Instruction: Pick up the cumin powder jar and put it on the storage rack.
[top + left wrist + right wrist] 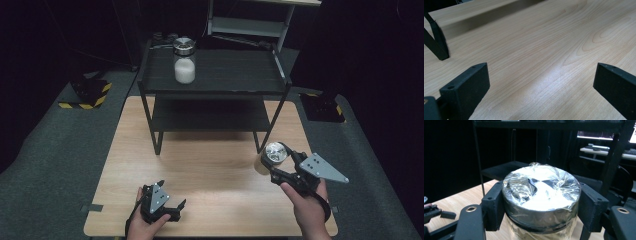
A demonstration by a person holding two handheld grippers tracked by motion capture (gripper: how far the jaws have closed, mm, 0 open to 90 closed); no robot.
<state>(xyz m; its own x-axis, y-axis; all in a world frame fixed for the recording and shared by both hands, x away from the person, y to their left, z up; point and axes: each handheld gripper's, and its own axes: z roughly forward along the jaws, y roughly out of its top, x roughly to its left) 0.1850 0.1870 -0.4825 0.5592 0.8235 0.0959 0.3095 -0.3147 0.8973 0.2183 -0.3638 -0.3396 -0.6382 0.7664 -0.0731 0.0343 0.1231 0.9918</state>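
Right claw [541, 202] tight around round, film-wrapped steel-lidded jar [541, 195]; left claw [541, 87] wide above pale woodgrain.

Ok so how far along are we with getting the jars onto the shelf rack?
Looks about halfway. Done: one jar of white powder already stands on the top shelf of the black rack. In hand: the right gripper is shut on a second jar by its foil-wrapped lid, held above the wooden table. Left, probably: setting it on the rack. The left gripper waits open, low over the table.
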